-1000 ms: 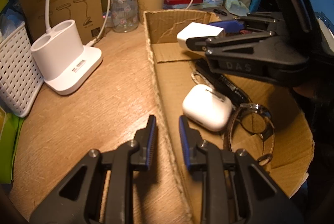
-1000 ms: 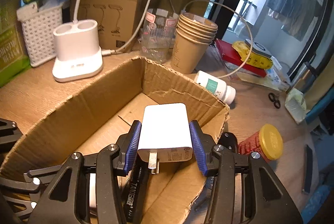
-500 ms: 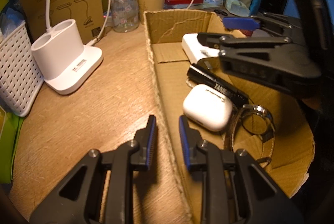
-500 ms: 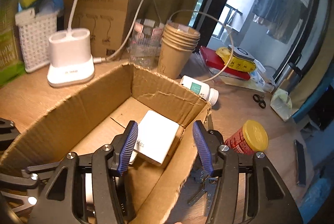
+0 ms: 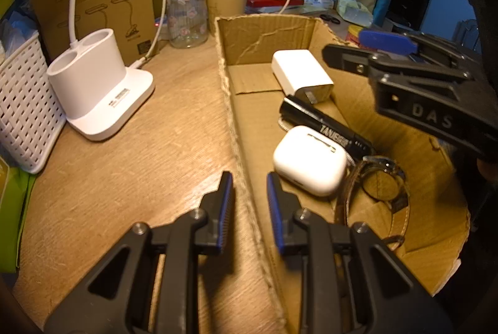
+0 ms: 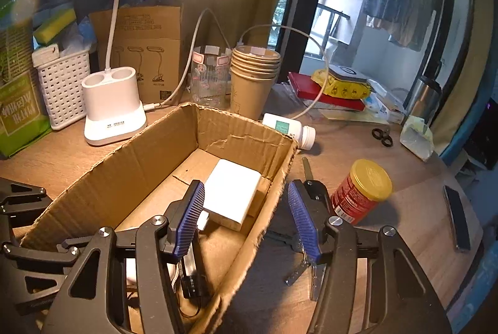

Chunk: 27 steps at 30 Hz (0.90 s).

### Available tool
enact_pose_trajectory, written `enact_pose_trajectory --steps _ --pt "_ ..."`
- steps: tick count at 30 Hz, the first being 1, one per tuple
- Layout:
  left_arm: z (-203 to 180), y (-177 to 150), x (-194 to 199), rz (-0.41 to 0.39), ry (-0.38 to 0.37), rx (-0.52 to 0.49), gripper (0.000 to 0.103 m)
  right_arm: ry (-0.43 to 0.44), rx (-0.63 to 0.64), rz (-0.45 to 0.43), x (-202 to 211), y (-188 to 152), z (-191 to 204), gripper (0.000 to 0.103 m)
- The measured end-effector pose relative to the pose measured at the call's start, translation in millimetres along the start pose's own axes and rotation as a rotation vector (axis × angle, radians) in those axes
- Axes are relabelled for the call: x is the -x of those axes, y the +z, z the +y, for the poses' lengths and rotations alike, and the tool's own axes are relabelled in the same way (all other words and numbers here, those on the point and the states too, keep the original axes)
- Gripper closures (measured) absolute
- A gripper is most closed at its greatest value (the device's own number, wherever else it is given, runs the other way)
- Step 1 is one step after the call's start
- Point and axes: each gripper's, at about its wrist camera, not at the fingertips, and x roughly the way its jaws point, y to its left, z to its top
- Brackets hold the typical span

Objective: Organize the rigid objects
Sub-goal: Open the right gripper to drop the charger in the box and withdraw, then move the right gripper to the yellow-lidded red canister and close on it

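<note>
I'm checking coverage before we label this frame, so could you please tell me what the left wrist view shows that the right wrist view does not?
Only the left wrist view shows the white earbud case, the wristwatch and the whole black pen. Only the right wrist view shows the red can with a yellow lid, the white pill bottle and keys on the desk. Both show the cardboard box, the white charger and the paper cups.

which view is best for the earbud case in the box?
Left wrist: the white earbud case lies whole and unobstructed on the cardboard box floor beside the black pen. In the right wrist view it is almost entirely hidden behind the right gripper.
</note>
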Motion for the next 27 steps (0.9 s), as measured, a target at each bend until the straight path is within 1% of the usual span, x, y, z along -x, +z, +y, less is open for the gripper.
enact_pose_trajectory --steps 3,5,11,18,20,27 --pt "0.3 0.3 -0.1 0.0 0.0 0.0 0.079 -0.006 -0.035 -0.015 7.6 -3.0 -8.6 0.042" --pt "0.2 0.3 -0.2 0.0 0.0 0.0 0.079 -0.011 -0.072 -0.034 15.1 -4.8 -18.8 0.038" --pt "0.2 0.2 -0.1 0.0 0.0 0.0 0.079 -0.045 -0.163 -0.073 32.6 -9.0 -52.8 0.038" --pt "0.1 0.2 -0.2 0.0 -0.001 0.0 0.079 -0.08 -0.209 -0.048 24.5 -19.5 -75.1 0.037" --pt "0.6 0.4 -0.3 0.0 -0.002 0.001 0.079 -0.077 -0.227 -0.039 20.2 -22.4 -81.7 0.037" --pt "0.6 0.4 -0.4 0.0 -0.002 0.0 0.079 -0.11 -0.245 -0.007 0.1 -22.7 -99.9 0.037"
